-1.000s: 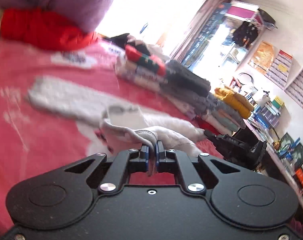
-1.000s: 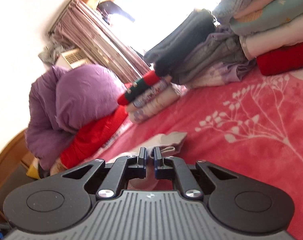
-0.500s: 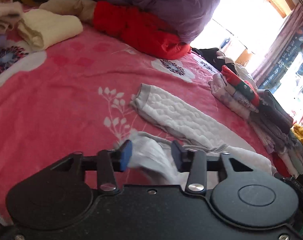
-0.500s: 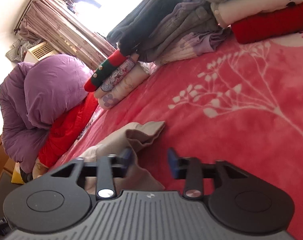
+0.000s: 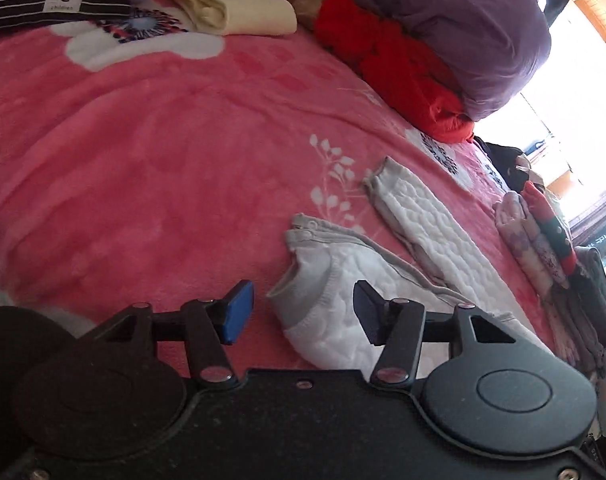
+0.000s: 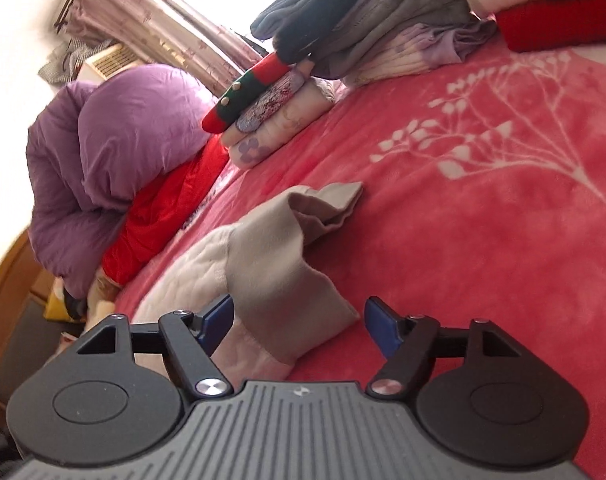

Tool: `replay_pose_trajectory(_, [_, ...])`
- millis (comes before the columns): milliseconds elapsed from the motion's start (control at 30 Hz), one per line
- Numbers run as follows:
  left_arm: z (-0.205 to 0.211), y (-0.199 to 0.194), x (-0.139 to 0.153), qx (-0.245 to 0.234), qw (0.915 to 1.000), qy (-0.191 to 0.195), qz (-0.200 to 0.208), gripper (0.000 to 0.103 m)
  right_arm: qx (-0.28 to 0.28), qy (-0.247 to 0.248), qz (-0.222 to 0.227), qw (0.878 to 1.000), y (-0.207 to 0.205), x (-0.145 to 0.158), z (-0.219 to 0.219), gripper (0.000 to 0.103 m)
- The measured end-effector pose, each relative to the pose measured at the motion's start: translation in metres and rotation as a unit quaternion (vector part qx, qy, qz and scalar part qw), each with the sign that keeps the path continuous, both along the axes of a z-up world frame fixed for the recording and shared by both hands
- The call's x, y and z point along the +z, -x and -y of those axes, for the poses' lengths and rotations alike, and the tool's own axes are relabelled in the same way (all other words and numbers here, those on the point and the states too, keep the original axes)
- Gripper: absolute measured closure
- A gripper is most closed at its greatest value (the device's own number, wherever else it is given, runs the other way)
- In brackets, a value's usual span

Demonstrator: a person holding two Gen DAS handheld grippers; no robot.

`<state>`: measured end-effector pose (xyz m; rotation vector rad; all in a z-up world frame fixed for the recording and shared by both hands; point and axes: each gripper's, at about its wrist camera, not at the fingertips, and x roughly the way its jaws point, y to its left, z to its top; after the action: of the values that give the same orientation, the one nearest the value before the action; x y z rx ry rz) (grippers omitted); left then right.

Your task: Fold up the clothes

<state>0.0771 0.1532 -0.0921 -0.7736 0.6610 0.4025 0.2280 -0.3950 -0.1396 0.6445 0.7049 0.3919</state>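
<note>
A small white quilted garment [image 5: 343,320] with grey trim lies on the pink floral blanket [image 5: 143,168]. One sleeve [image 5: 423,224] stretches away to the right. My left gripper [image 5: 303,312] hovers over the collar end, its jaws opening, the cloth lying between the blue pads untouched. In the right wrist view the same garment's grey hem band [image 6: 287,276] lies folded over. My right gripper [image 6: 299,324] stands above it with jaws opening; the left pad sits close beside the cloth without pressing it.
A purple duvet [image 5: 463,20] and red garment [image 5: 391,68] pile at the back. Folded clothes stacks [image 6: 383,40] line the blanket's far edge, with more [image 5: 543,236] at the right. A cream folded piece [image 5: 231,12] and striped item [image 5: 55,8] lie at top left.
Both grippers were shut on the garment a second ago; both have let go and spread apart. The garment now lies flat on the blanket. The left gripper dropped and rolled.
</note>
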Motion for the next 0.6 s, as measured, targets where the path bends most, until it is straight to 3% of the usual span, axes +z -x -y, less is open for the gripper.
replay_pose_trajectory(100, [0.000, 0.000, -0.003, 0.004, 0.9999, -0.009, -0.012, 0.041, -0.001, -0.002, 0.013, 1.000, 0.001, 0.000, 0.002, 0.031])
replay_pose_trajectory(233, [-0.002, -0.005, -0.026, -0.017, 0.9985, 0.048, -0.020, 0.040, 0.003, 0.005, 0.016, 1.000, -0.003, -0.005, 0.000, 0.031])
replay_pose_trajectory(333, [-0.001, -0.004, -0.033, -0.021, 0.9987, 0.046, -0.001, 0.043, 0.013, 0.003, 0.020, 1.000, -0.004, -0.008, -0.003, 0.040])
replay_pose_trajectory(367, [-0.001, -0.004, -0.033, -0.022, 0.9988, 0.044, 0.006, 0.047, 0.019, -0.001, 0.021, 1.000, -0.004, -0.008, -0.004, 0.049])
replay_pose_trajectory(433, [-0.002, -0.005, -0.033, -0.031, 0.9983, 0.044, 0.020, 0.083, 0.029, -0.004, 0.022, 0.999, -0.004, -0.008, -0.006, 0.074])
replay_pose_trajectory(500, [-0.002, -0.006, -0.030, -0.040, 0.9976, 0.047, 0.033, 0.094, 0.031, 0.001, 0.025, 0.999, -0.001, -0.006, -0.008, 0.094])
replay_pose_trajectory(600, [-0.003, -0.005, -0.019, -0.051, 0.9962, 0.042, 0.057, 0.097, 0.021, -0.015, 0.033, 0.999, 0.007, -0.001, -0.003, 0.094])
